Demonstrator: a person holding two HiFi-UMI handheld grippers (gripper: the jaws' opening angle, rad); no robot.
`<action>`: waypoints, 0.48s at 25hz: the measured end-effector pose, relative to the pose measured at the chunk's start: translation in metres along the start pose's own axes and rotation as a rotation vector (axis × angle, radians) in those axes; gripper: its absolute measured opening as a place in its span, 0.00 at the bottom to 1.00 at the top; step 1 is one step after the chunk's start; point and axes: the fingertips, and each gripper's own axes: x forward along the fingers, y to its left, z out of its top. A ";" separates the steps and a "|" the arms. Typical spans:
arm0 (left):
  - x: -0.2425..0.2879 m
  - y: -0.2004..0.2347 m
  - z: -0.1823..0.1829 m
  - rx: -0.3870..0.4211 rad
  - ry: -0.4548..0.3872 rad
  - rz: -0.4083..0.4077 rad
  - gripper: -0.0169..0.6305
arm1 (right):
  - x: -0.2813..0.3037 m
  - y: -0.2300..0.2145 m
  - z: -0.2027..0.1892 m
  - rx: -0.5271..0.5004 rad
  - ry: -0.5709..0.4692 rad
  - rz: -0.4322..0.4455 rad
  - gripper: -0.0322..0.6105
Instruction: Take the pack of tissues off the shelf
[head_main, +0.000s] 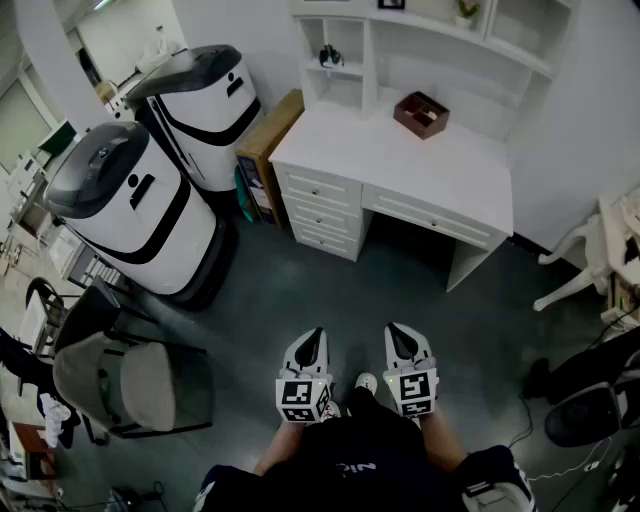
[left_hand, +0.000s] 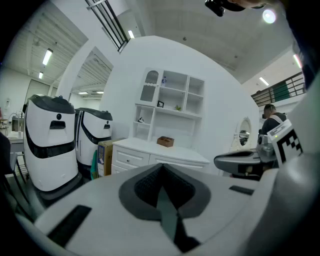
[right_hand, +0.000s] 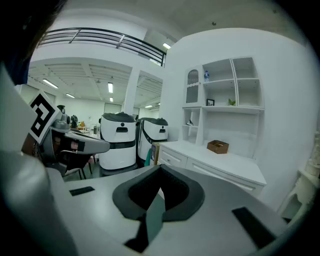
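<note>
Room: an indoor space with a dark grey floor (head_main: 300, 300) and white walls.

Two large white-and-black machines (head_main: 130, 200) (head_main: 205, 100) stand on the floor at the left, one just beside the other.

A white desk (head_main: 450, 165) stands against the far wall, with a pedestal of three drawers (head_main: 315, 215) at its left end. Its top is mostly bare. A white shelf unit (head_main: 370, 45) divided into open cubbies rises from the back of the desk.

A grey chair (head_main: 120, 380) stands at the lower left. A white chair (head_main: 580, 270) stands at the right, near the desk's end.

A cardboard carton (head_main: 268, 135) stands upright between the farther machine and the desk.

An open brown box (head_main: 421, 113) sits on the desk top, towards the back.

A small dark item (head_main: 330, 55) rests in the lower left cubby. Whether it is the pack of tissues cannot be told; no view shows the pack clearly.

The left gripper (head_main: 314, 338) and right gripper (head_main: 399, 334) are held low, side by side above the floor, well apart from the desk. Both have their jaws pressed together, with nothing between them.
</note>
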 end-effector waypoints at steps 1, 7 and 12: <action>-0.002 -0.001 0.000 0.003 0.000 -0.005 0.03 | -0.001 0.001 -0.001 -0.002 0.000 -0.003 0.06; 0.003 -0.002 0.004 0.014 -0.017 -0.018 0.03 | 0.000 -0.004 0.005 -0.017 -0.020 -0.025 0.06; 0.003 -0.004 0.002 0.009 -0.014 -0.022 0.03 | 0.001 -0.002 0.004 -0.020 -0.036 -0.008 0.06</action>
